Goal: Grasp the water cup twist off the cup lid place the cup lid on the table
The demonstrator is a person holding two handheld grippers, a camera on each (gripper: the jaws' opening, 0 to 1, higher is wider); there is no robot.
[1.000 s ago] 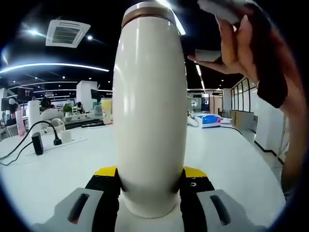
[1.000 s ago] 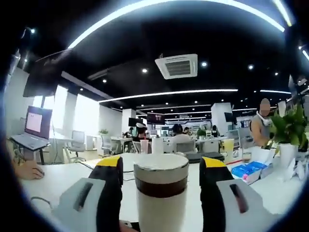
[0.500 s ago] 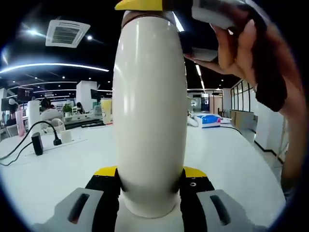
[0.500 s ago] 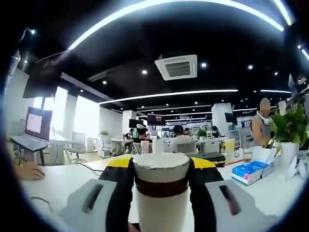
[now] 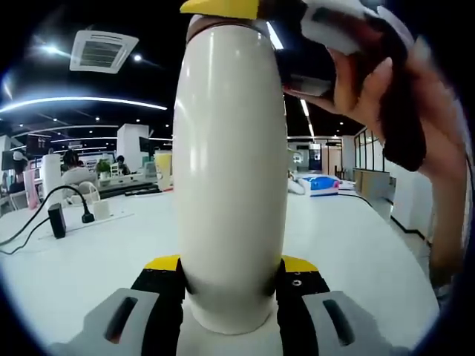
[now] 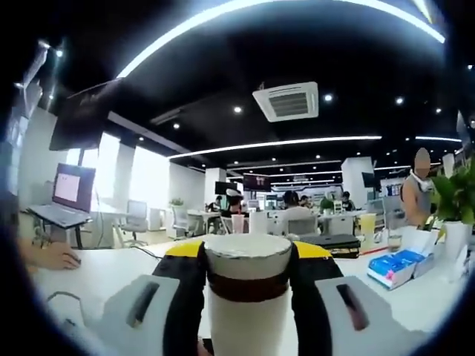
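Water cup (image 5: 231,170): cream, glossy, rigid; probably slippery, best held low on body. Stands upright on white surface (image 5: 356,252), base clamped by left gripper (image 5: 230,285). Cup lid (image 6: 247,256) atop cup, pinched by right gripper (image 6: 247,263).

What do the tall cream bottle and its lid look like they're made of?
The tall cream water cup looks like painted metal, smooth and glossy, judging by soft ceiling-light reflections; it could be plastic. The cream cup lid has a matte top above a dark brown band, material unclear.
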